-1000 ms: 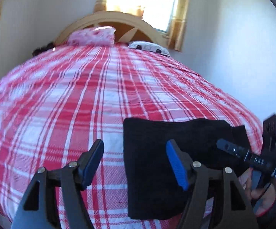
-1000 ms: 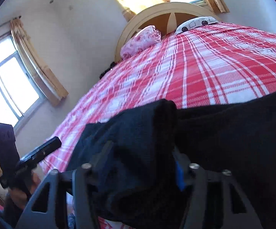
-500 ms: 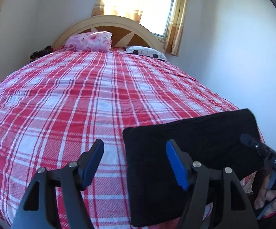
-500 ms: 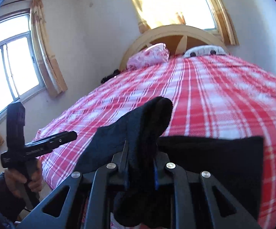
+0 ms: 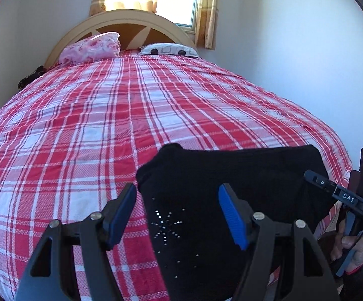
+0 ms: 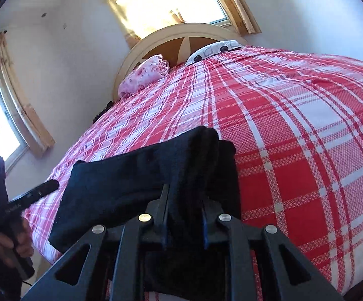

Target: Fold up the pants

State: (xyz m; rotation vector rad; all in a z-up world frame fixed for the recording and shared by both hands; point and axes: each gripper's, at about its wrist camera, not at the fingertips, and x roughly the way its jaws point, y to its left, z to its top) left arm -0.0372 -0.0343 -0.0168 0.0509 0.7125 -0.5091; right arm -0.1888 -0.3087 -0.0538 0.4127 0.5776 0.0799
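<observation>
Where it lay: while we catalogued, the black pants point(image 5: 231, 175) sat folded near the foot edge of the bed point(image 5: 106, 125), on the red-and-white plaid cover, one end raised off it.
Right gripper point(image 6: 184, 215): fingers clenched on a bunched fold of the pants, the cloth standing up between them and draping down either side.
Left gripper point(image 5: 178, 213): fingers spread wide and grasping nothing; we held it above the studded part of the pants, whether touching we could not tell.
Material: soft, limp knit by our judgement; it sagged from the grip and kept no shape of its own.
Weight: light, we judged, since one pinch carried the raised end.
Surface: matte and not slippery to our eye; small shiny studs point(image 5: 167, 228) marked one face.
Fragility: none to speak of, though the studs might snag.
Where to take hold: we judged the corners and folded edges best, pinching all layers together so none slid loose.
Other items: pink pillow point(image 5: 91, 47) and patterned pillow point(image 5: 168, 49) at the headboard, well apart from the pants.
</observation>
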